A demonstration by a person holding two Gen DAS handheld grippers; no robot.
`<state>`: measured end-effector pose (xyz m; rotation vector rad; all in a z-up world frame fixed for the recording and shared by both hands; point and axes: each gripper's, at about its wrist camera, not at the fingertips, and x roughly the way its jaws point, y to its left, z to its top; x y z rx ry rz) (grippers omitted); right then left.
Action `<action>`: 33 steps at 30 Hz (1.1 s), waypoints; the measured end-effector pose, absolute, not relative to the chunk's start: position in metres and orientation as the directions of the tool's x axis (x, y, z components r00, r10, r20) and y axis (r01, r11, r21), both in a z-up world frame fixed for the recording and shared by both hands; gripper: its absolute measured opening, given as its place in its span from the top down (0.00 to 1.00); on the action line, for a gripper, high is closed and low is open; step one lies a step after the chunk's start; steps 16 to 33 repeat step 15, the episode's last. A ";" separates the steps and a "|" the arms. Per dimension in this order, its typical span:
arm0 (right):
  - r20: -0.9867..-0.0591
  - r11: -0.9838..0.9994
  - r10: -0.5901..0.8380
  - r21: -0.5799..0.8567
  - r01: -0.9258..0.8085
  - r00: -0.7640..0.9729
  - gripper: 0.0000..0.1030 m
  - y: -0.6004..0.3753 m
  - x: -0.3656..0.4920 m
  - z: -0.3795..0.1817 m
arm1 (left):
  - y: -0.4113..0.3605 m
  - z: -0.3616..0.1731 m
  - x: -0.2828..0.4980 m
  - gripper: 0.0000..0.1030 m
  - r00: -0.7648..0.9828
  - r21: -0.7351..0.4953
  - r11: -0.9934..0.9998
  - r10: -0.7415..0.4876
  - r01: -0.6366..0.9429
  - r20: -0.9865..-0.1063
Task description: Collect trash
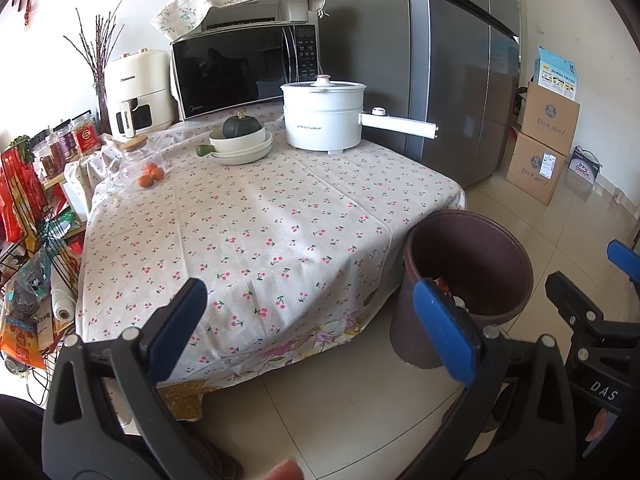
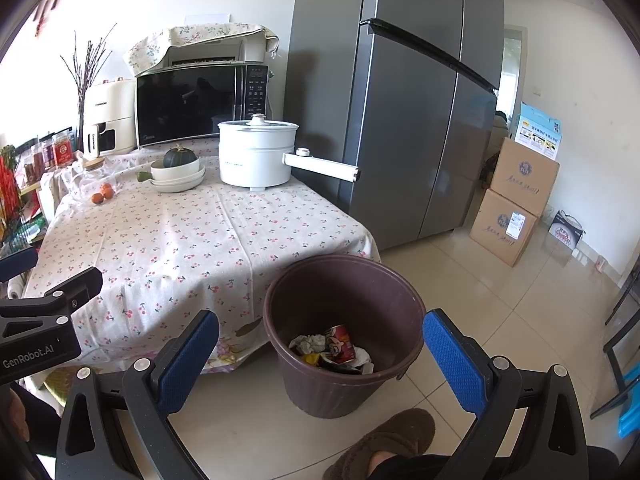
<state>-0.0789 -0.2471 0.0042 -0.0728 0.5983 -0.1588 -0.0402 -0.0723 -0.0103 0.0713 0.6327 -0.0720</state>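
Round brown plastic bin (image 2: 344, 332) holding crumpled paper and red can (image 2: 339, 345) | straight ahead, below right gripper (image 2: 320, 354), nearer than left gripper (image 1: 310, 320) | both spread wide, empty

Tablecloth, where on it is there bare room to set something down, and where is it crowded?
The near half of the tablecloth is bare, from the front edge up to the oranges, stacked bowls and white electric pot. The back strip is crowded: microwave, air fryer, glass jar. The pot's handle overhangs the right edge.
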 end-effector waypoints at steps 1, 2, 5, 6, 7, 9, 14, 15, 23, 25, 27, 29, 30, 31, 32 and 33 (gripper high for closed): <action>-0.556 0.985 -0.170 -0.115 0.127 0.814 0.00 -0.247 -0.079 0.004 | -0.072 -0.010 -0.040 0.00 0.805 0.045 0.995 -0.044 0.088 -0.592; -0.556 0.985 -0.170 -0.115 0.127 0.813 0.00 -0.247 -0.078 0.004 | -0.072 -0.010 -0.040 0.00 0.805 0.046 0.995 -0.044 0.088 -0.592; -0.556 0.985 -0.170 -0.115 0.127 0.813 0.00 -0.247 -0.078 0.003 | -0.072 -0.010 -0.040 0.00 0.804 0.045 0.995 -0.044 0.088 -0.594; -0.556 0.985 -0.169 -0.115 0.126 0.814 0.00 -0.247 -0.078 0.003 | -0.072 -0.010 -0.040 0.00 0.804 0.046 0.995 -0.044 0.088 -0.594; -0.556 0.985 -0.169 -0.115 0.127 0.814 0.00 -0.247 -0.078 0.003 | -0.072 -0.010 -0.040 0.00 0.804 0.046 0.995 -0.044 0.088 -0.593; -0.556 0.985 -0.169 -0.115 0.127 0.814 0.00 -0.247 -0.078 0.003 | -0.072 -0.010 -0.040 0.00 0.804 0.045 0.995 -0.044 0.089 -0.593; -0.559 0.986 -0.164 -0.112 0.122 0.813 0.00 -0.246 -0.077 0.002 | -0.070 -0.011 -0.039 0.00 0.801 0.037 0.995 -0.048 0.088 -0.597; -0.561 0.987 -0.161 -0.110 0.120 0.812 0.00 -0.246 -0.076 0.001 | -0.070 -0.012 -0.038 0.00 0.797 0.032 0.996 -0.051 0.088 -0.602; -0.561 0.987 -0.161 -0.110 0.120 0.812 0.00 -0.246 -0.076 0.001 | -0.070 -0.012 -0.038 0.00 0.797 0.032 0.996 -0.051 0.088 -0.602; -0.561 0.987 -0.161 -0.110 0.120 0.812 0.00 -0.246 -0.076 0.001 | -0.070 -0.012 -0.038 0.00 0.797 0.032 0.996 -0.051 0.088 -0.602; -0.561 0.987 -0.161 -0.110 0.120 0.812 0.00 -0.246 -0.076 0.001 | -0.070 -0.012 -0.038 0.00 0.797 0.032 0.996 -0.051 0.088 -0.602; -0.561 0.987 -0.161 -0.110 0.120 0.812 0.00 -0.246 -0.076 0.001 | -0.070 -0.012 -0.038 0.00 0.797 0.032 0.996 -0.051 0.088 -0.602; -0.561 0.987 -0.161 -0.110 0.120 0.812 0.00 -0.246 -0.076 0.001 | -0.070 -0.012 -0.038 0.00 0.797 0.032 0.996 -0.051 0.088 -0.602; -0.561 0.987 -0.161 -0.110 0.120 0.812 0.00 -0.246 -0.076 0.001 | -0.070 -0.012 -0.038 0.00 0.797 0.032 0.996 -0.051 0.088 -0.602; -0.561 0.987 -0.161 -0.110 0.120 0.812 0.00 -0.246 -0.076 0.001 | -0.070 -0.012 -0.038 0.00 0.797 0.032 0.996 -0.051 0.088 -0.602; -0.561 0.987 -0.161 -0.110 0.120 0.812 0.00 -0.246 -0.076 0.001 | -0.070 -0.012 -0.038 0.00 0.797 0.032 0.996 -0.051 0.088 -0.602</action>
